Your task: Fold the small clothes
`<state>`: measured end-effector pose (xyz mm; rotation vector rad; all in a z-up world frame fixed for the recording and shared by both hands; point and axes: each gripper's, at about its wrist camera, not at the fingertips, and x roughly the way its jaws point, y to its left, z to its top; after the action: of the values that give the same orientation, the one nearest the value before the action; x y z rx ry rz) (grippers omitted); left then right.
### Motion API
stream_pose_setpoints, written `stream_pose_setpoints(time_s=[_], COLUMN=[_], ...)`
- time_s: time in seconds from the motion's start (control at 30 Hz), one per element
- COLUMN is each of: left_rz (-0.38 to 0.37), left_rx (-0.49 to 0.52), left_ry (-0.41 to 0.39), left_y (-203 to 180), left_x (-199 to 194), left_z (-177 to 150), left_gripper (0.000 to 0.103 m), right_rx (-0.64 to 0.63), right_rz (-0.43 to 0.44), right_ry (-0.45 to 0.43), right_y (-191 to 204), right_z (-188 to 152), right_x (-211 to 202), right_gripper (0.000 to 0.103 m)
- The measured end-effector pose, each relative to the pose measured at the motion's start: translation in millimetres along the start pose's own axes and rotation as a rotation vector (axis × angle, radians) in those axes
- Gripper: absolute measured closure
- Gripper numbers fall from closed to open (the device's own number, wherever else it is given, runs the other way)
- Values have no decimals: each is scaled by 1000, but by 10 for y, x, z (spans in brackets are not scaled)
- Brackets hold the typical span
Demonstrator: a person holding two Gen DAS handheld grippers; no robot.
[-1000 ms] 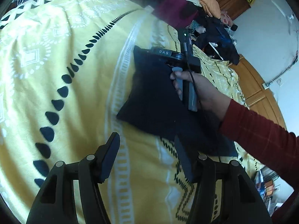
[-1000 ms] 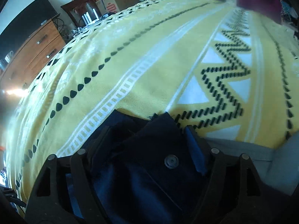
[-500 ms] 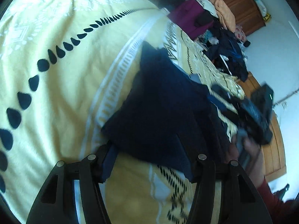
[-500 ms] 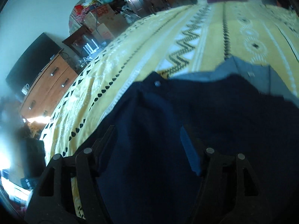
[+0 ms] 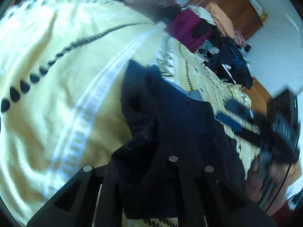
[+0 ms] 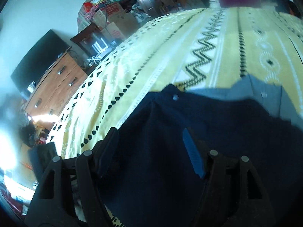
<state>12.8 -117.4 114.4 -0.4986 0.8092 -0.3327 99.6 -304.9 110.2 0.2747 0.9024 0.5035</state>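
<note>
In the left wrist view, a dark navy garment (image 5: 170, 117) is seen spread from the centre to the lower middle of the frame, over the yellow patterned bedspread (image 5: 56, 94). Its near edge is drawn up between the fingers of the left gripper (image 5: 149, 170), which appear narrowed onto the cloth. The right gripper (image 5: 238, 121) is seen blurred at the right of the frame, its blue pads apart and clear of the fabric.

In the right wrist view, the garment (image 6: 189, 124) fills the lower centre, with a grey garment (image 6: 265, 92) just behind it at the right. The right gripper (image 6: 151, 151) is held wide above the cloth, nothing gripped.

The fold is judged best made if a free corner is pinched by the right gripper, both edges are lifted level, and the cloth is laid over smoothly.
</note>
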Motion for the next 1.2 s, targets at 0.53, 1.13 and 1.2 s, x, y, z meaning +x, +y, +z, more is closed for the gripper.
stream_pose_setpoints(time_s=[0.53, 1.13, 1.2], left_rz=[36, -383, -399], left_rx=[297, 650, 681], left_ry=[1, 183, 212], left_y=[-868, -3388, -3612], left_x=[178, 784, 890], left_z=[-29, -570, -753], left_gripper=[94, 94, 93], right_rx=[-76, 387, 432], right_rz=[-55, 26, 25], right_ry=[298, -173, -173], right_y=[41, -2135, -2393], right_z=[93, -758, -932], right_x=[996, -1956, -2029], right_gripper=[76, 96, 96])
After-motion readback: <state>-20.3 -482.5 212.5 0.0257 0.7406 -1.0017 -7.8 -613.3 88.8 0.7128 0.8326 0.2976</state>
